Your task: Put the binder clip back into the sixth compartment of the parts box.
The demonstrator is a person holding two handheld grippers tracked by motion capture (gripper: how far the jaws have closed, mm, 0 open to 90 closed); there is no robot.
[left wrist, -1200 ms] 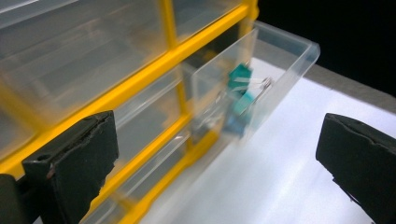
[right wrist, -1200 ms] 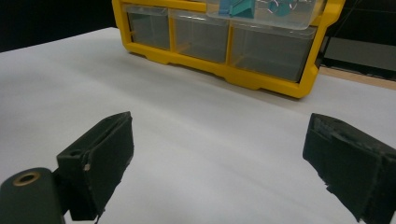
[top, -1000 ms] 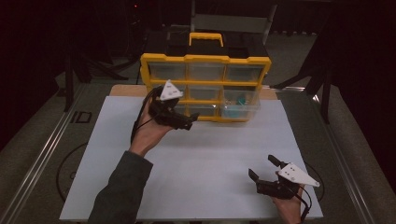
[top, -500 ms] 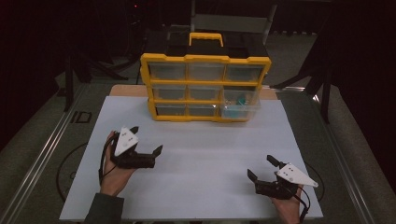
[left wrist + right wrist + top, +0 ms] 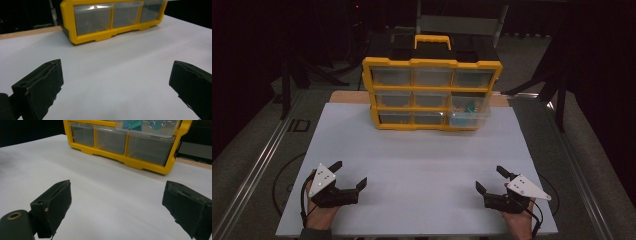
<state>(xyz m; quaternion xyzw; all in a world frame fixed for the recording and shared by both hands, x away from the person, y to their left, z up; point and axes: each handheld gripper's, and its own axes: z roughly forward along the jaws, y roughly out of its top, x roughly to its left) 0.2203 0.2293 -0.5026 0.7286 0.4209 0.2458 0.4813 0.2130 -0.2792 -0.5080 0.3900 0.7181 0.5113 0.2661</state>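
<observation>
The left hand-held gripper (image 5: 348, 172), jaws spread wide and empty, sits low in the person's left hand (image 5: 321, 212). Well apart from it, the right hand-held gripper (image 5: 491, 179) is likewise gaping and empty, gripped from behind by the right hand (image 5: 518, 220).

Organizer cabinet (image 5: 432, 63): glossy yellow plastic frame, clear plastic drawers (image 5: 429, 100). Table sheet (image 5: 422, 165): smooth matt white. Gripper jaws: matt black.
</observation>
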